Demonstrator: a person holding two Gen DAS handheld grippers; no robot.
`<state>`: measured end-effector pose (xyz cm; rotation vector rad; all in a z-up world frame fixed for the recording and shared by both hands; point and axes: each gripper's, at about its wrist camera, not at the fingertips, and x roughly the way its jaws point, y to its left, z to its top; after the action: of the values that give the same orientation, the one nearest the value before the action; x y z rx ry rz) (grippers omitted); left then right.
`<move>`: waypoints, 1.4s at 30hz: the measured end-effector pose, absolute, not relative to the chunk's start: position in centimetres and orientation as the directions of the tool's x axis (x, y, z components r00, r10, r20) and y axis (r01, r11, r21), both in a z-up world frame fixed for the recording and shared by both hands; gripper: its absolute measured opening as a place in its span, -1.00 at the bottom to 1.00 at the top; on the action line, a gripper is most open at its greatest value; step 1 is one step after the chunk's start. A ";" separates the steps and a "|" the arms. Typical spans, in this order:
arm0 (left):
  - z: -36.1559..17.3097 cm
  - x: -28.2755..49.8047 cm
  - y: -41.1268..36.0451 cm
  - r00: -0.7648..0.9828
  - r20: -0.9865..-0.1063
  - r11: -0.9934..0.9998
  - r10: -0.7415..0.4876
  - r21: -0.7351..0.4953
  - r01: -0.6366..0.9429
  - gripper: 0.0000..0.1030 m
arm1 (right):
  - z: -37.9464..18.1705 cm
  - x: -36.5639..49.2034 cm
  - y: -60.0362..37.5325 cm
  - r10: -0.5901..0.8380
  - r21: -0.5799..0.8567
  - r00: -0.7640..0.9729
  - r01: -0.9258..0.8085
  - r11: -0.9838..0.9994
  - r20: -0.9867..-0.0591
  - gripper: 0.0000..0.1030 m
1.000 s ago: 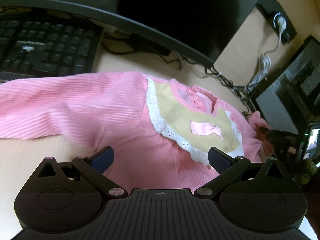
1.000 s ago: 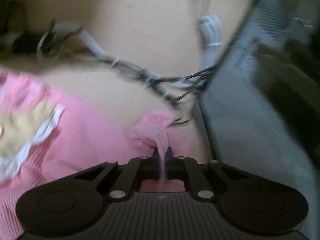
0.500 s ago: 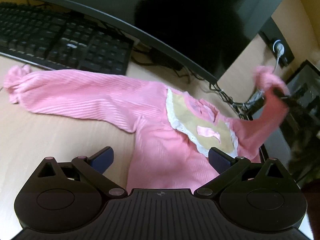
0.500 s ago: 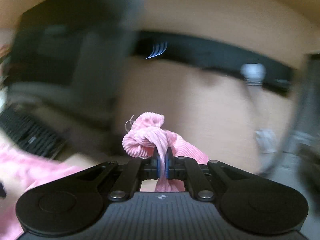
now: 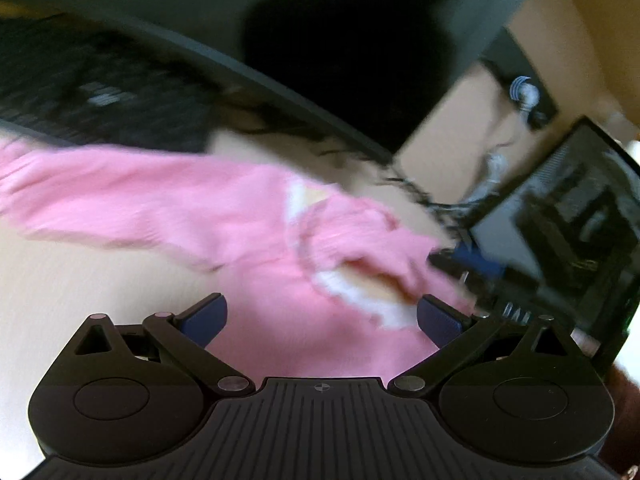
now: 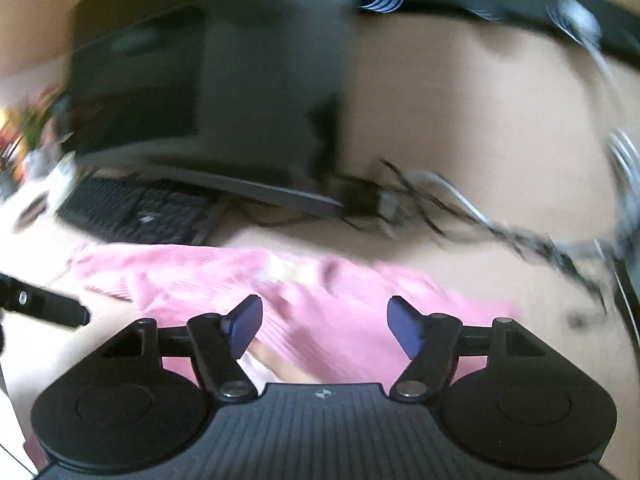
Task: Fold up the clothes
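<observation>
Nearest, the left claw stands wide open and empty, its two blue pads apart above the pink top. Likewise the right claw gapes wide, gripping nothing, with the same top just below its pads. One garment is in view: it lies on the pale wooden desk, one sleeve stretched out flat to the left, the other folded across the cream bib on the chest. Both views are blurred. Beyond the top sits one black keyboard, and behind it one dark monitor on a stand. A tangle of cables runs along the desk's back toward a beige wall. A second dark screen stands at the right in the left view.
</observation>
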<state>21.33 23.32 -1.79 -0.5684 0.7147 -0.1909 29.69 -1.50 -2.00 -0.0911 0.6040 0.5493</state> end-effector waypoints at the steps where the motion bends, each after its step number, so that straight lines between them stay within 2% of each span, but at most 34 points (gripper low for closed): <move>1: -1.6 22.5 22.4 0.746 -0.562 0.840 -0.357 -0.543 -0.007 1.00 | -2.0 29.6 -2.3 0.455 0.099 0.687 -0.491 0.865 -0.567 0.36; 3: -1.8 25.3 21.0 0.735 -0.585 0.852 -0.342 -0.524 -0.021 0.95 | -2.9 29.3 -3.6 0.416 0.119 0.691 -0.435 0.892 -0.591 0.42; 5: -2.5 28.2 20.1 0.716 -0.620 0.857 -0.322 -0.511 -0.057 0.79 | -3.8 28.9 -4.6 0.377 0.117 0.695 -0.392 0.913 -0.613 0.50; 6: -3.2 29.6 19.9 0.699 -0.644 0.855 -0.312 -0.511 -0.090 0.59 | -4.1 28.7 -5.1 0.363 0.114 0.698 -0.377 0.919 -0.618 0.58; 7: -3.9 30.9 19.8 0.681 -0.668 0.851 -0.301 -0.510 -0.123 0.47 | -4.2 28.5 -5.7 0.353 0.111 0.702 -0.367 0.924 -0.618 0.68; 8: -4.5 32.0 19.6 0.662 -0.690 0.850 -0.294 -0.506 -0.149 0.44 | -4.1 28.3 -6.1 0.346 0.110 0.708 -0.357 0.928 -0.616 0.74; 9: -5.2 33.0 19.3 0.640 -0.709 0.851 -0.295 -0.500 -0.162 0.33 | -4.0 28.4 -6.4 0.339 0.110 0.717 -0.346 0.932 -0.609 0.90; 10: -5.6 33.7 19.0 0.623 -0.722 0.854 -0.302 -0.495 -0.161 0.12 | -3.9 28.6 -6.6 0.330 0.110 0.729 -0.334 0.936 -0.600 1.00; 11: -5.8 34.2 18.6 0.611 -0.730 0.862 -0.306 -0.485 -0.147 0.08 | -3.7 29.0 -6.6 0.317 0.102 0.741 -0.321 0.941 -0.591 1.00; 12: -5.4 34.7 18.1 0.614 -0.729 0.877 -0.304 -0.466 -0.119 -0.05 | -3.6 29.5 -6.6 0.299 0.084 0.756 -0.310 0.947 -0.583 1.00; 13: -4.5 34.8 17.6 0.634 -0.710 0.887 -0.306 -0.454 -0.081 -0.31 | -3.4 30.0 -6.5 0.281 0.067 0.769 -0.298 0.952 -0.574 1.00; 15: -1.7 34.2 16.6 0.704 -0.641 0.907 -0.307 -0.420 0.014 -0.39 | -3.1 30.7 -6.4 0.232 0.015 0.804 -0.268 0.963 -0.547 1.00; 17: 0.8 32.7 15.7 0.784 -0.554 0.937 -0.280 -0.336 0.097 -0.39 | -2.7 31.3 -6.2 0.180 -0.042 0.839 -0.234 0.971 -0.513 1.00; 20: 1.4 31.3 15.1 0.832 -0.514 0.973 -0.209 -0.190 0.127 -0.32 | -2.9 32.4 -5.3 0.142 -0.106 0.859 -0.221 0.970 -0.492 1.00; 24: -3.3 32.2 16.6 0.756 -0.638 0.983 -0.144 -0.178 0.037 -0.10 | -4.1 34.1 -3.0 0.107 -0.208 0.866 -0.235 0.949 -0.489 1.00; 26: -5.5 32.6 17.2 0.720 -0.687 0.988 -0.103 -0.153 -0.005 0.05 | -5.3 35.2 -1.4 0.070 -0.292 0.858 -0.248 0.923 -0.509 1.00; 27: -6.2 32.6 17.6 0.709 -0.700 0.988 -0.086 -0.153 -0.031 0.19 | -6.1 35.7 -0.5 0.042 -0.344 0.848 -0.259 0.903 -0.529 1.00; 31: -4.8 29.8 19.9 0.750 -0.661 0.973 -0.035 -0.194 -0.126 0.37 | -8.9 36.1 1.5 -0.037 -0.513 0.848 -0.284 0.810 -0.529 1.00; 33: -3.1 27.1 21.4 0.785 -0.619 0.961 -0.019 -0.229 -0.158 0.49 | -8.8 36.0 1.6 -0.040 -0.522 0.846 -0.290 0.802 -0.532 1.00; 34: -2.3 25.5 22.2 0.802 -0.598 0.955 -0.001 -0.239 -0.177 0.61 | -8.5 36.1 1.5 -0.038 -0.509 0.838 -0.294 0.809 -0.544 1.00; 37: -0.9 22.0 24.8 0.818 -0.567 0.946 0.099 -0.201 -0.254 0.71 | -7.0 35.8 0.3 0.010 -0.402 0.810 -0.302 0.864 -0.587 1.00; 42: -1.8 17.9 29.9 0.761 -0.602 0.956 0.244 0.016 -0.294 0.75 | -3.6 31.7 -3.4 0.377 0.105 0.663 -0.411 0.905 -0.647 1.00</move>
<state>17.93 29.91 -1.79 -0.0808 0.6432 0.2928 31.67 -3.44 -3.63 -0.0513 0.7187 0.4455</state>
